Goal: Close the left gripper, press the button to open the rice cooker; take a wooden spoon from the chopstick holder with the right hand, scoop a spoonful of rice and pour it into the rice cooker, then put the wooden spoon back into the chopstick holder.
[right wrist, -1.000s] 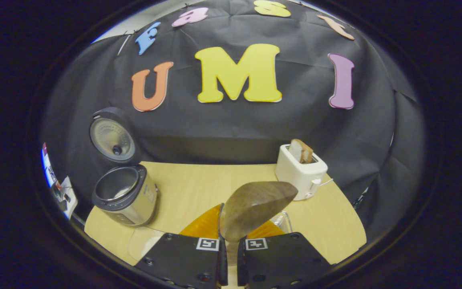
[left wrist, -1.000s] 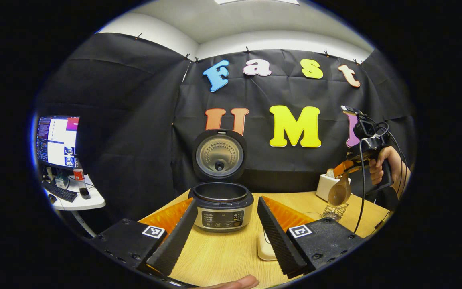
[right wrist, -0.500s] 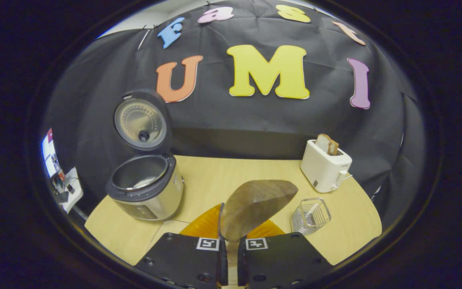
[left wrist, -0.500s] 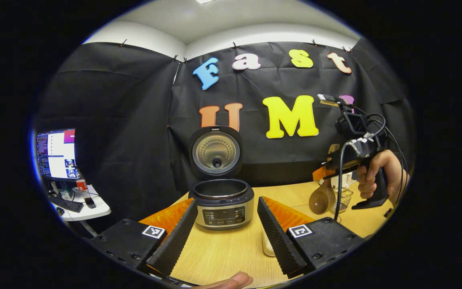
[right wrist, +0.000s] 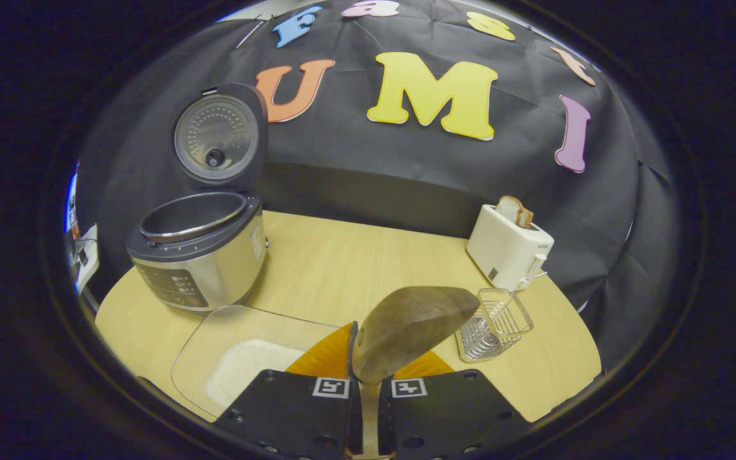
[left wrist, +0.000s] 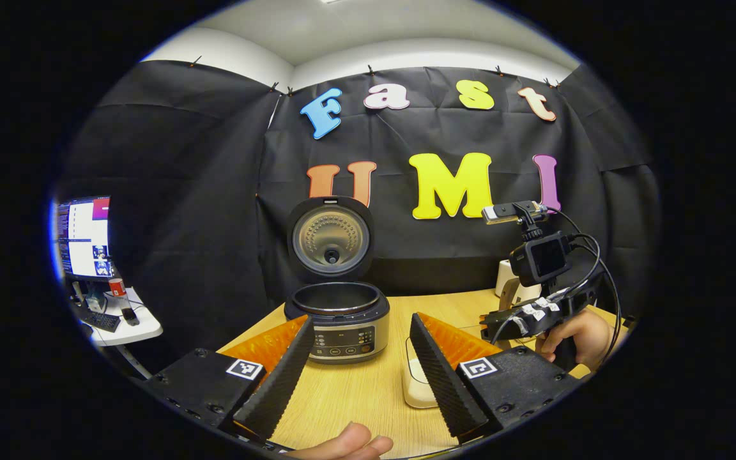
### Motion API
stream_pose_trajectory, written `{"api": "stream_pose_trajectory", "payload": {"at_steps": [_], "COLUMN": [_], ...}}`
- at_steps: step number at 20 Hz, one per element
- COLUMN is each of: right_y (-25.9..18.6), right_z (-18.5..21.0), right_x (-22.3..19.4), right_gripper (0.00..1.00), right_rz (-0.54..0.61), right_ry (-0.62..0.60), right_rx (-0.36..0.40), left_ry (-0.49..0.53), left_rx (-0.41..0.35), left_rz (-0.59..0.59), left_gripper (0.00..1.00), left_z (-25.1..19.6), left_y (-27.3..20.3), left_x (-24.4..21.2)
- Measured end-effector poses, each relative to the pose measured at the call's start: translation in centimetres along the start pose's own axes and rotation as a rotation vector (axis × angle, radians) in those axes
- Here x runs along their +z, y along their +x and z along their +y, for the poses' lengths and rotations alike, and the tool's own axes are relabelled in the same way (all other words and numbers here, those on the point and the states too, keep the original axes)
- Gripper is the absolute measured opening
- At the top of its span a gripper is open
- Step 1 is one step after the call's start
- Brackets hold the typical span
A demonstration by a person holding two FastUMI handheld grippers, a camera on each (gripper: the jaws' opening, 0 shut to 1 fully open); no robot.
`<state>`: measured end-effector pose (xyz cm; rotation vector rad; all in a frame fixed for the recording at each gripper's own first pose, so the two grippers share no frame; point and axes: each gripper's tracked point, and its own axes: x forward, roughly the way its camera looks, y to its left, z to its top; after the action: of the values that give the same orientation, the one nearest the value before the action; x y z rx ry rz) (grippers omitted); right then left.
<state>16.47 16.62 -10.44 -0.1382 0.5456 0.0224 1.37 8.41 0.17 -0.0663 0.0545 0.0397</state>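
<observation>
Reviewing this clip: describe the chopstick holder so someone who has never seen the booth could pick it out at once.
Start at the wooden table and find the white toaster with bread in it, near the black cloth wall. Just in front of the toaster stands the chopstick holder. It is the one see-through wire basket on the table, small and empty, unlike the solid toaster beside it.

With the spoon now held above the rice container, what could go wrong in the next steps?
1. The right claw pinches only the thin handle of the wooden spoon, so the spoon may twist when it digs into the rice.
2. Grains may fall on the table on the way to the open rice cooker.
3. The chopstick holder looks light and may tip.
</observation>
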Motion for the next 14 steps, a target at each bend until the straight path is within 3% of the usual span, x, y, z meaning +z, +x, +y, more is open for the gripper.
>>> {"api": "stream_pose_trajectory", "payload": {"at_steps": [5, 14], "right_y": [-2.2, -2.5], "right_z": [1.9, 4.4], "right_x": [-2.6, -4.5], "right_gripper": [0.1, 0.09], "right_rz": [0.061, 0.2], "right_ry": [0.006, 0.219], "right_rx": [0.013, 0.048], "left_ry": [-0.021, -0.028], "left_rx": [0.013, -0.022], "left_rz": [0.007, 0.002], "left_gripper": [0.96, 0.96], "left_z": [1.0, 0.4], "left_y": [0.0, 0.0], "left_x": [-0.2, 0.0]}}
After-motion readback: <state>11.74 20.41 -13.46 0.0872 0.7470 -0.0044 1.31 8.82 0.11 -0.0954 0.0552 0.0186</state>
